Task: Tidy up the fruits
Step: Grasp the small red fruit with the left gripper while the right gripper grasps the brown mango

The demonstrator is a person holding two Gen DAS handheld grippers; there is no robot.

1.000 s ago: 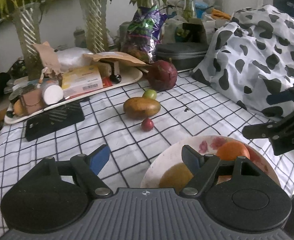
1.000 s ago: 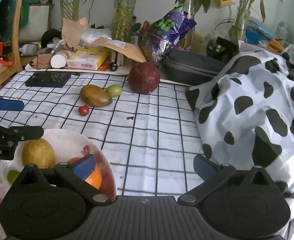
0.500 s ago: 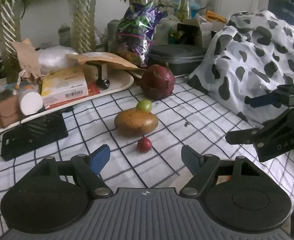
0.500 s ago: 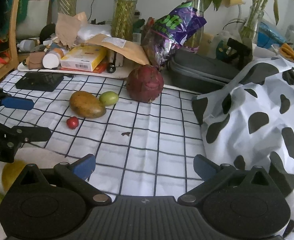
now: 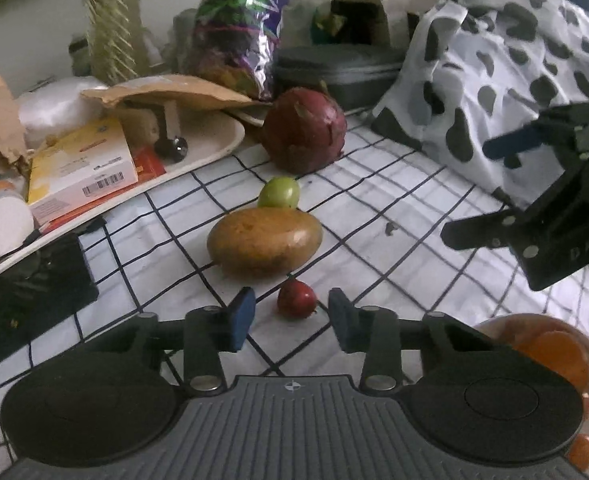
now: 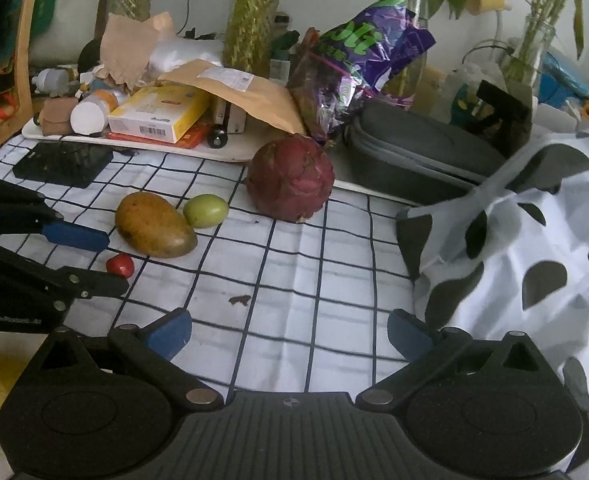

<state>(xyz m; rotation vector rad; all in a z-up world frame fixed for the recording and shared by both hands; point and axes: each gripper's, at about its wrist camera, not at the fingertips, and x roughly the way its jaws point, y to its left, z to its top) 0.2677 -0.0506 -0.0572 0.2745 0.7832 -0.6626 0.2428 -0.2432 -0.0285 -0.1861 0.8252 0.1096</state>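
Observation:
A small red fruit (image 5: 296, 303) lies on the checked cloth between the open fingers of my left gripper (image 5: 290, 317), not gripped. Behind it lie a brown mango (image 5: 264, 243), a green fruit (image 5: 279, 193) and a dark red dragon fruit (image 5: 304, 135). The bowl (image 5: 494, 326) with orange fruit (image 5: 554, 354) is at the lower right. In the right wrist view my right gripper (image 6: 286, 334) is open and empty above the cloth; the red fruit (image 6: 120, 264), mango (image 6: 154, 225), green fruit (image 6: 206, 210) and dragon fruit (image 6: 291, 178) lie ahead to the left.
A cluttered white tray (image 6: 230, 150) with boxes stands at the back left, and a black flat device (image 6: 64, 162) lies in front of it. A grey case (image 6: 418, 152) and purple bag (image 6: 358, 60) stand behind. A cow-print cloth (image 6: 534, 240) is heaped at the right.
My left gripper moved forward from over the bowl to the small red fruit and its fingers narrowed around it. My right gripper also moved forward toward the fruits.

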